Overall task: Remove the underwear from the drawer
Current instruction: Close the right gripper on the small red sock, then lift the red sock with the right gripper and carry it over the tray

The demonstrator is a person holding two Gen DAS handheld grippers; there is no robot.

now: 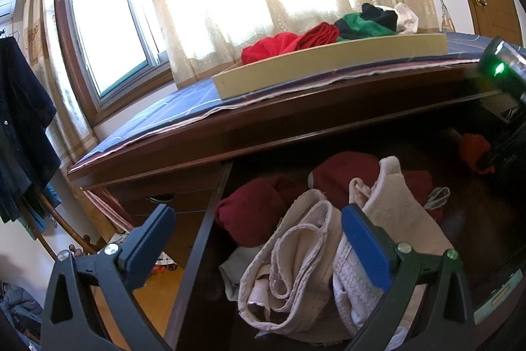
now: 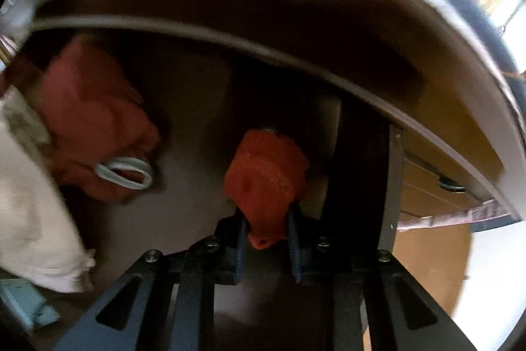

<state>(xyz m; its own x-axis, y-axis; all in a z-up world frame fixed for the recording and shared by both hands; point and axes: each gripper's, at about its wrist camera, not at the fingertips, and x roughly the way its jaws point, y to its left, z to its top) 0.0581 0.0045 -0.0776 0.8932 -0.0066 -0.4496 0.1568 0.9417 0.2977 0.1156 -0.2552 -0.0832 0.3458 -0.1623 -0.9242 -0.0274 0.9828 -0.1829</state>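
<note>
Drawer (image 1: 203, 239) of the dresser stands pulled out, cream and dark red underwear (image 1: 296, 245) heaped inside. Left gripper (image 1: 259, 229) hovers over the heap, jaws wide, empty, tilted slightly down. Right gripper (image 2: 267, 236) points steeply down at the drawer's far right, jaws narrow, pinching an orange garment (image 2: 266, 176).

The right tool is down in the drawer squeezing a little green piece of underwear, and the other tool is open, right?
Nearly. The right wrist view shows the right tool in the drawer squeezing a little orange piece of underwear, not a green one. The green clothing lies in the tray on top. The left tool is open, yes.
</note>
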